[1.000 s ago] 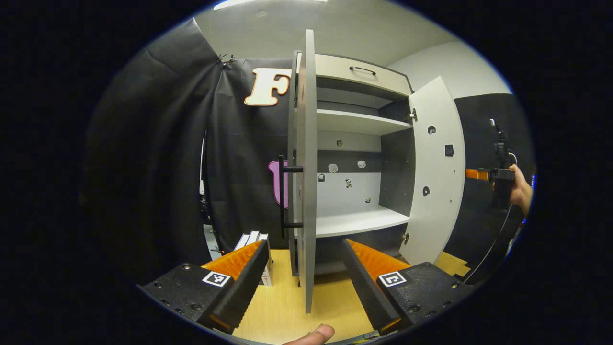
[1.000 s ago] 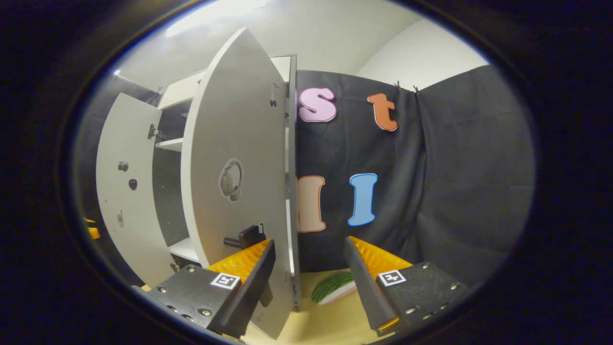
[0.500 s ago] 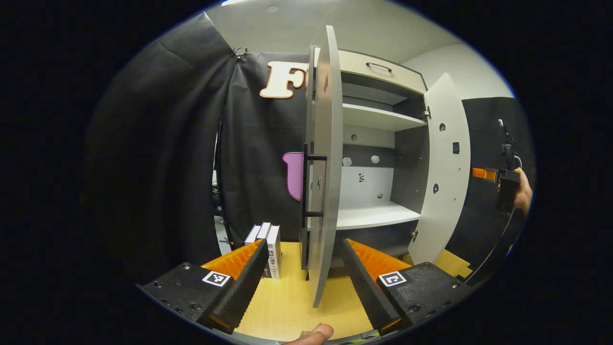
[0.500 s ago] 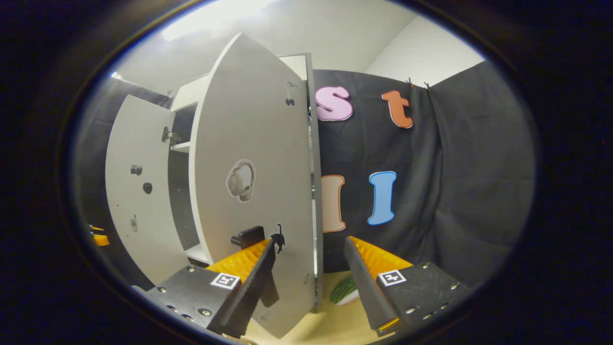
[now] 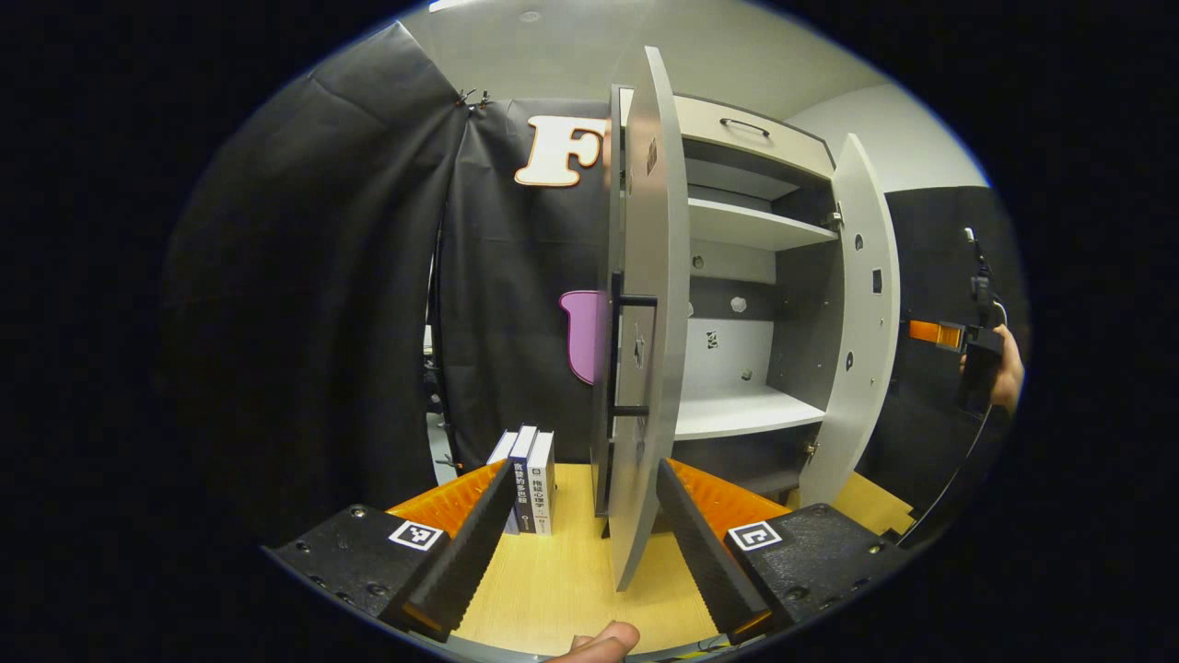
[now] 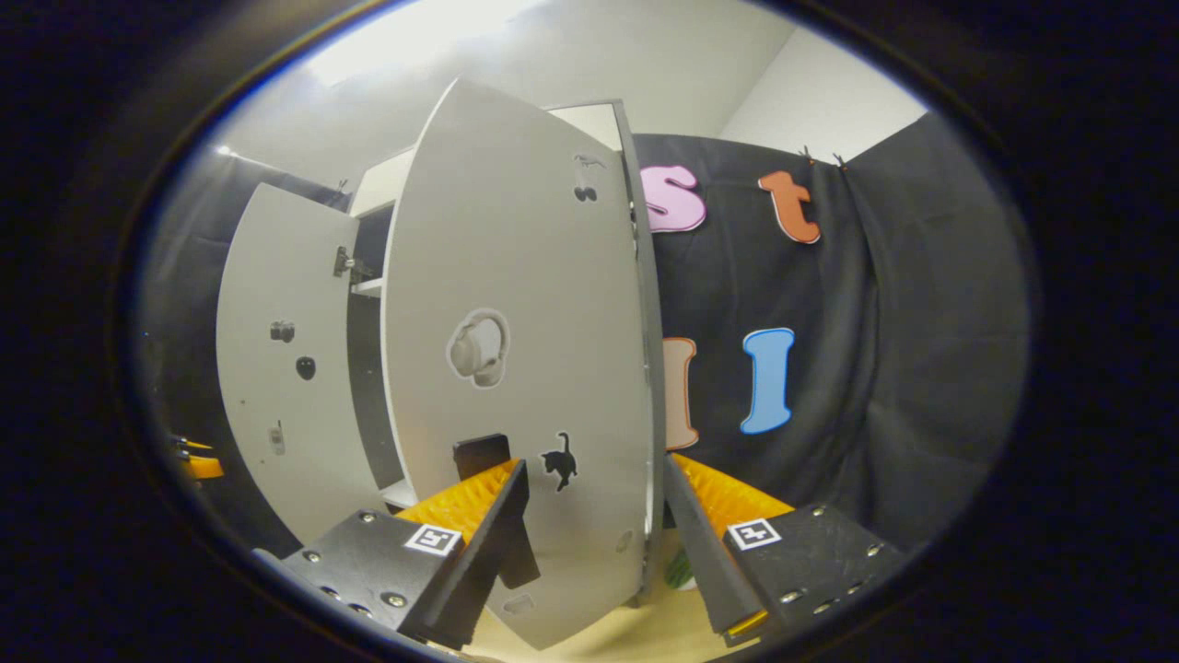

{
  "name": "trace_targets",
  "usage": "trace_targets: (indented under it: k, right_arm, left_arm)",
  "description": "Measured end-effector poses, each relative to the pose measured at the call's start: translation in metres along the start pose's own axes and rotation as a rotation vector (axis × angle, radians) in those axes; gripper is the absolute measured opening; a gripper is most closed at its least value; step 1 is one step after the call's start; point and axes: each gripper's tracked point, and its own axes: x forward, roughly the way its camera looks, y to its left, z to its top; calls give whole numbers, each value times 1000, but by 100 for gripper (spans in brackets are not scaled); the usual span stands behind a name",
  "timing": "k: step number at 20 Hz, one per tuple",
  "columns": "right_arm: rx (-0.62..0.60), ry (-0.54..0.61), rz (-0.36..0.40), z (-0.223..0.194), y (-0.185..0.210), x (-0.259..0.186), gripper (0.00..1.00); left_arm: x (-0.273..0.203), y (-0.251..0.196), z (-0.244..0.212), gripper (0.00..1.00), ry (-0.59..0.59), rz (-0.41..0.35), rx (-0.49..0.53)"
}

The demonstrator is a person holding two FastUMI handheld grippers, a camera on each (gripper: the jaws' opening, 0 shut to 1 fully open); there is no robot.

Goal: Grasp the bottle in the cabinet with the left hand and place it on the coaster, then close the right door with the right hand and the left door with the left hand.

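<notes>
1. Your left gripper (image 5: pixel 578 534) stands open with nothing between its fingers. The front edge of the left door (image 5: pixel 645 313) rises in the gap between them, farther off; I cannot tell whether either finger touches it.
2. That door is seen almost edge-on in the left gripper view, its dark bar handle (image 5: pixel 619 354) facing the booth wall. Past it the cabinet (image 5: pixel 737 276) is open, and the shelves you can see there are bare.
3. The left gripper view also gives you three books (image 5: pixel 527 481) standing upright on the wooden table (image 5: pixel 562 589), just left of the cabinet, and a fingertip (image 5: pixel 599 642) at the bottom edge.
4. At the far right of that view a hand (image 5: pixel 1006 368) holds your right gripper beyond the right door (image 5: pixel 861 313).
5. Your right gripper (image 6: pixel 594 543) is likewise open and holds nothing. The right door (image 6: pixel 525 368) fills the space ahead of it, its edge between the fingers; contact cannot be judged.
6. The right gripper view shows stickers and a dark handle (image 6: pixel 484 453) on that door, the left door (image 6: pixel 285 368) beyond, and a green striped object (image 6: pixel 680 569) low on the table, mostly hidden.
7. The bottle and coaster cannot be located from these views.
</notes>
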Motion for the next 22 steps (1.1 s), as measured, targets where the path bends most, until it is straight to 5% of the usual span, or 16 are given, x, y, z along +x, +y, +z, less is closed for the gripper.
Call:
trace_targets:
  k: [2, 3, 9, 18, 22]
  right_arm:
    - [30, -15, 35, 3, 15, 6, 87]
    - [49, -27, 57, 5, 25, 9, 96]
    - [65, -54, 78, 12, 42, 4, 96]
    - [17, -102, 207, 12, 76, -82, 99]
    - [-29, -105, 188, 0, 70, -132, 96]
  left_arm:
    - [1, 9, 4, 97, -10, 25, -11]
    - [2, 12, 6, 97, -10, 31, -20]
    - [6, 40, 11, 97, -25, 96, -5]
    - [39, 88, 36, 96, -35, 188, 36]
    - [64, 97, 43, 96, -13, 228, 38]
